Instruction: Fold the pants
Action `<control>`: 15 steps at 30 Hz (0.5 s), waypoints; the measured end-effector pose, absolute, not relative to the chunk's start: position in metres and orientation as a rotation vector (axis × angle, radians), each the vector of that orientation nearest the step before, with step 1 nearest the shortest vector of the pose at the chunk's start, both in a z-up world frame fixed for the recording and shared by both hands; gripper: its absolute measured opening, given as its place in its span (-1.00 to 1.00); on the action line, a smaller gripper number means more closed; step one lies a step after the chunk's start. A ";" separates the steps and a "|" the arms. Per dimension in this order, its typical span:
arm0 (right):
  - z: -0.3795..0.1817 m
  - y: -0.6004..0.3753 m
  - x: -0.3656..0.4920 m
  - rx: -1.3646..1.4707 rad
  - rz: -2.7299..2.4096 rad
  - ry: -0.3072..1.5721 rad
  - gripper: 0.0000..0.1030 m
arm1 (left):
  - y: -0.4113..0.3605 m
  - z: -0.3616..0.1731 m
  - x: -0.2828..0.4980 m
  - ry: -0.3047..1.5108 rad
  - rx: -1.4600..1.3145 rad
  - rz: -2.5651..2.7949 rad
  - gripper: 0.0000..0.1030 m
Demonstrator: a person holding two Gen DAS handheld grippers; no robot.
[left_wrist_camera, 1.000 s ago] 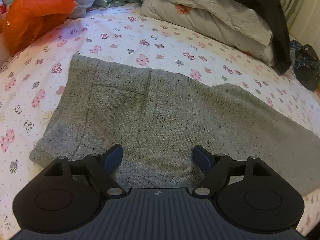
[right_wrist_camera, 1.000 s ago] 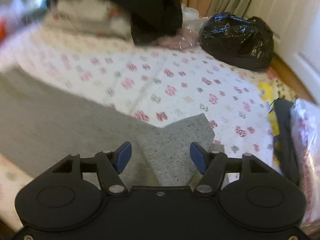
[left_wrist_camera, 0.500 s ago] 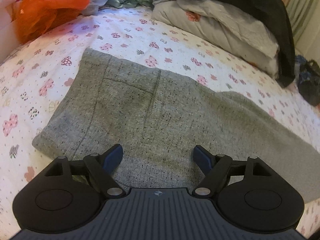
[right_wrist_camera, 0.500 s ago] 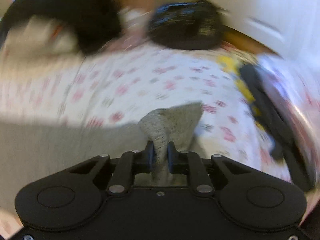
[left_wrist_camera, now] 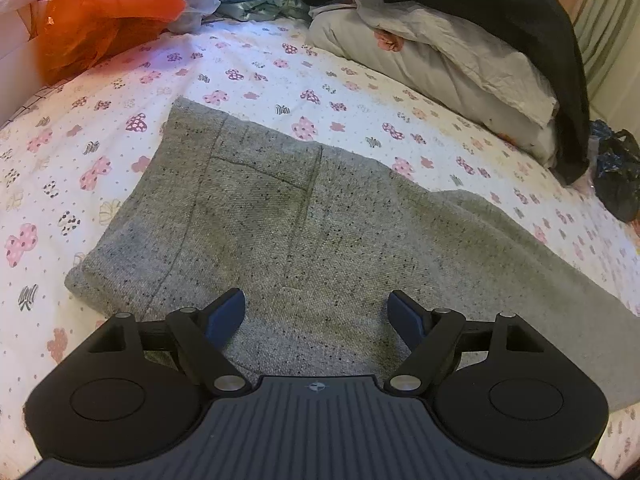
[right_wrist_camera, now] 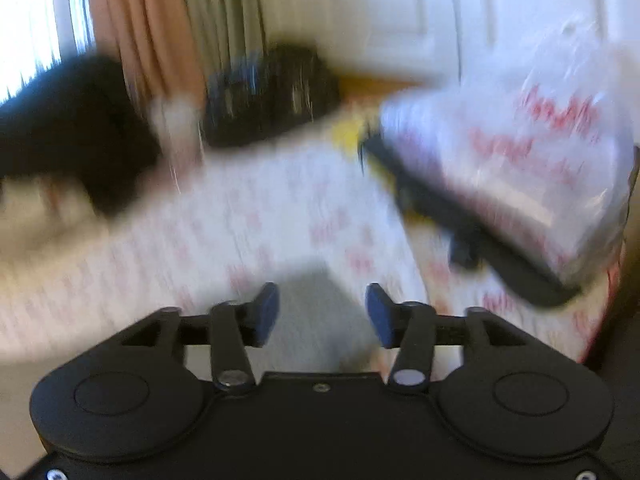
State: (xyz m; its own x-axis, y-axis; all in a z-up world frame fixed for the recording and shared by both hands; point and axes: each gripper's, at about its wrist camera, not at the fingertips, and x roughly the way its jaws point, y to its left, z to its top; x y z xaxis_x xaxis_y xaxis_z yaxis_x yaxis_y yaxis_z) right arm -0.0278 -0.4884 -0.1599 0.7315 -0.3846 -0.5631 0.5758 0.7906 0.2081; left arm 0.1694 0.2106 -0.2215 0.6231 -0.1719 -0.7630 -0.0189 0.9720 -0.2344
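Here, grey pants (left_wrist_camera: pixel 320 232) flat on a bed (left_wrist_camera: pixel 248 64) with flower-print sheet, left tongs (left_wrist_camera: pixel 316 312) spread open over them, orange bag (left_wrist_camera: pixel 112 12) and pillow (left_wrist_camera: pixel 432 60) beyond the pants, right tongs (right_wrist_camera: pixel 322 312) parted, empty, view blurred, curtains (right_wrist_camera: pixel 160 32) beyond.

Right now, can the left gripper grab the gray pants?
Probably yes. The left gripper is open, its fingers spread right over the pants, which lie flat on the bed. Nothing sits between them. Flat cloth may need a pinch at an edge.
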 end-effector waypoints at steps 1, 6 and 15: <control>-0.158 -0.493 -0.027 0.422 -0.515 0.524 0.67 | 0.210 -0.218 0.168 0.894 -0.237 -0.090 0.51; -0.192 -0.525 -0.025 0.683 -0.416 0.669 0.39 | 0.202 -0.196 0.153 0.831 -0.297 -0.163 0.51; -0.240 -0.550 -0.054 1.077 -0.430 0.574 0.32 | 0.194 -0.207 0.143 0.821 -0.308 -0.180 0.51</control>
